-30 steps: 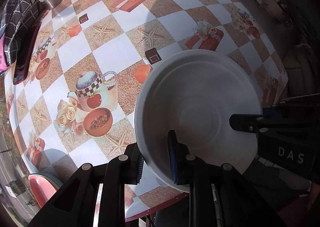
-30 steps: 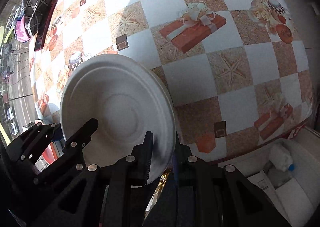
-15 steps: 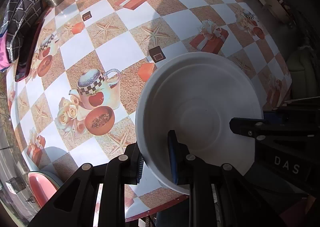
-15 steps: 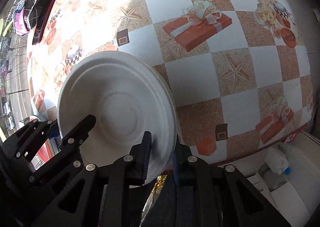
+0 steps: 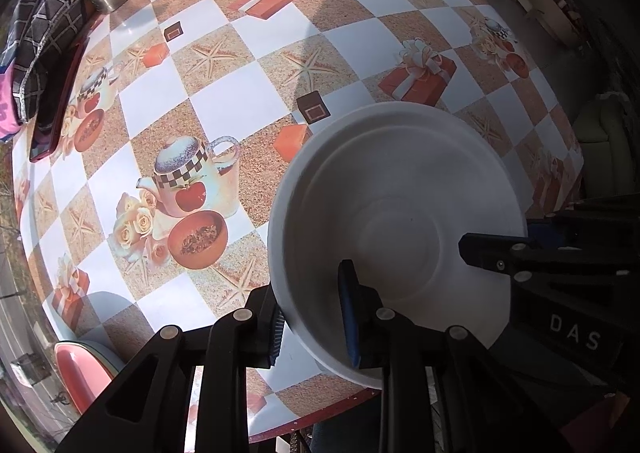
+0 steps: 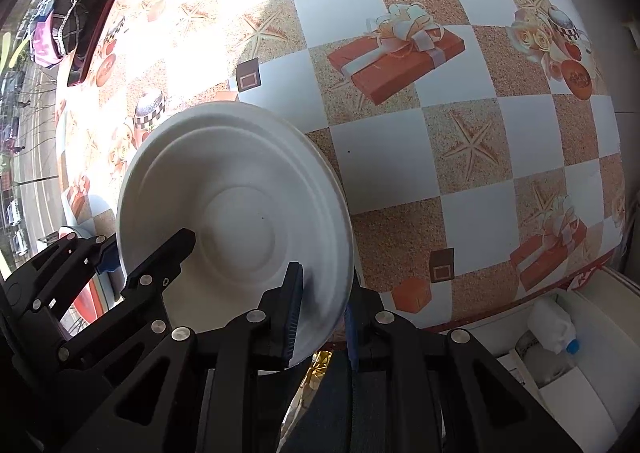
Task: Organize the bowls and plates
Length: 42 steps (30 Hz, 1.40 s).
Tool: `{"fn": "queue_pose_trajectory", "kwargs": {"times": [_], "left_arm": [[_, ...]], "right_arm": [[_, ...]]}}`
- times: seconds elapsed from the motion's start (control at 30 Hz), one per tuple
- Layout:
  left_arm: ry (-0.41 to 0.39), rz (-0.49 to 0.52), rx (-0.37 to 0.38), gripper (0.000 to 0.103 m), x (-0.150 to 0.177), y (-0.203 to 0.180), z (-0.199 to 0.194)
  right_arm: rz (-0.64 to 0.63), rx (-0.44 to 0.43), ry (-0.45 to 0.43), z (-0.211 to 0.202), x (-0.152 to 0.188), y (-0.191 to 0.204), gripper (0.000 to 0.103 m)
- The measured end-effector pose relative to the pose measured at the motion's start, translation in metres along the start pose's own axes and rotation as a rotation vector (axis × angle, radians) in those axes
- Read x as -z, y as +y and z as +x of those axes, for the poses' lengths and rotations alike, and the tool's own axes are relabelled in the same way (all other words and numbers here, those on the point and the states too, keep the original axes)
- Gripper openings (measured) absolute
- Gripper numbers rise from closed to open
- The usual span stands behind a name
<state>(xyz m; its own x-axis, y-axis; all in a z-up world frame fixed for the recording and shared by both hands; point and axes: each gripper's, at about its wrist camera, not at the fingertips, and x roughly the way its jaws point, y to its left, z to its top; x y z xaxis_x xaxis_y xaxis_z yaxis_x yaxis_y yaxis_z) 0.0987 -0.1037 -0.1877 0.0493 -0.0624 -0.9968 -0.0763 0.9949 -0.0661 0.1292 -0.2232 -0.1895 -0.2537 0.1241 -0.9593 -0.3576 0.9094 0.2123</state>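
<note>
The left tool (image 5: 312, 317) and right tool (image 6: 320, 313) each clamp opposite edges of the same white round paper bowl (image 5: 400, 213), held over the near edge of the checkered-cloth table (image 5: 260, 93). Best keep it level, moving both together. The bowl is empty.
</note>
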Motion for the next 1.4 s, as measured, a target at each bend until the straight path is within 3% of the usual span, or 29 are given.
{"fn": "queue_pose_trajectory", "kwargs": {"times": [0.07,0.13,0.2,0.23,0.27,0.3,0.47,0.57,0.8,1.4], "left_arm": [[0.001,-0.004,-0.003,0.036,0.001,0.001,0.0],[-0.007,-0.013,-0.017,0.057,0.001,0.003,-0.003],[-0.028,-0.025,-0.021,0.064,0.002,0.007,-0.008],[-0.035,-0.029,-0.024,0.067,0.002,0.008,-0.01],[-0.046,-0.036,-0.027,0.07,0.002,0.01,-0.013],[-0.055,-0.045,-0.03,0.075,0.002,0.012,-0.015],[-0.057,-0.093,-0.036,0.079,0.005,0.024,-0.017],[-0.041,-0.121,-0.032,0.079,0.006,0.03,-0.014],[-0.011,-0.166,-0.023,0.079,0.011,0.038,-0.008],[0.023,-0.175,-0.007,0.079,0.01,0.042,0.001]], "right_arm": [[-0.004,-0.004,-0.002,-0.001,0.0,0.001,0.02],[-0.004,-0.005,-0.004,-0.003,-0.001,0.001,0.02],[0.003,-0.01,-0.007,-0.004,-0.001,0.0,0.023],[0.008,-0.013,-0.012,-0.006,-0.002,-0.001,0.032],[0.014,-0.016,-0.025,-0.008,-0.002,-0.003,0.06],[0.02,-0.017,-0.047,-0.012,-0.002,-0.004,0.079],[0.05,0.013,-0.074,-0.018,-0.006,-0.012,0.08],[0.099,-0.001,-0.056,-0.012,-0.004,-0.023,0.097],[0.162,-0.01,-0.008,0.0,-0.003,-0.039,0.097],[0.131,0.007,0.031,0.013,-0.013,-0.028,0.097]]}}
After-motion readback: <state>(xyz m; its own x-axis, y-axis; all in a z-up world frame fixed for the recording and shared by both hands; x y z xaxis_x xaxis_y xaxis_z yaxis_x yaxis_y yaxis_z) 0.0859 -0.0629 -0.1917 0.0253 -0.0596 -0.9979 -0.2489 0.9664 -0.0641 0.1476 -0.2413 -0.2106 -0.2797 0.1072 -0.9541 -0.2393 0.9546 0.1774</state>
